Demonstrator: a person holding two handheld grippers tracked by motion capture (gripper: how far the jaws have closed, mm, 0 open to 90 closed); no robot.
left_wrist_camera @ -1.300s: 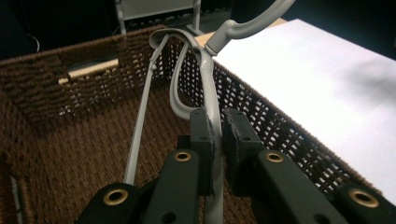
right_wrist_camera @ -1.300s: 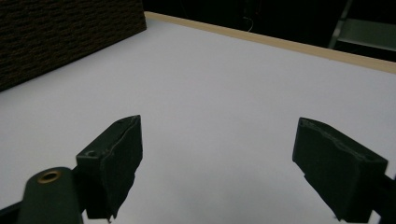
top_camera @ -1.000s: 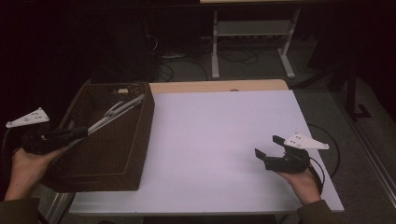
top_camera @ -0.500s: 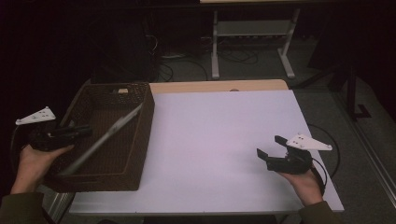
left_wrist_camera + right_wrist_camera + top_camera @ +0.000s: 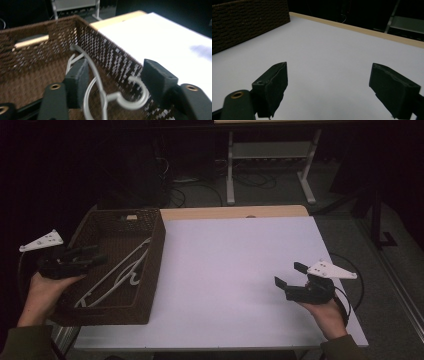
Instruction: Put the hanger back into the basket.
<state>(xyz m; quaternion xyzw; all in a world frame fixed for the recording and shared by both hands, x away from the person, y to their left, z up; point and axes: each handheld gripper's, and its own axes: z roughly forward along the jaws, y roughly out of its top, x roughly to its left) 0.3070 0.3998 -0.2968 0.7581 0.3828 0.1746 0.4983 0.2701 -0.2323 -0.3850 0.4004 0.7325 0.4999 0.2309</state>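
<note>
Surface (image 5: pixel 235 270): broad, white and bare across its middle, with a strip of pale wood along the far edge. The only thing I see standing on it is the basket at my left.

Basket (image 5: pixel 155 265): dark brown and woven, rectangular, open at the top, set on the left end of the surface. A small pale handle piece sits in its far wall.

Hangers (image 5: pixel 120 275): thin white ones, lying slantwise on the basket floor, long arms running from the near left corner toward the far right wall. In the left gripper view one hook (image 5: pixel 132 100) curls just ahead of my fingers, close to the inner wall. I cannot count them for sure; there look to be two or more.

Left gripper (image 5: pixel 92 257): I hold it over the basket's left rim, pointing inward. Its fingers stand apart with nothing between the pads; the hanger lies beyond them, loose.

Right gripper (image 5: pixel 289 276): I hold it just above the bare surface near the right edge, well apart from the basket. Its fingers are spread wide and empty.

Progress: I judge the hangers already sit in the basket and my left fingers have let go. Little seems left beyond drawing that hand clear, unless more hangers are to come.
</note>
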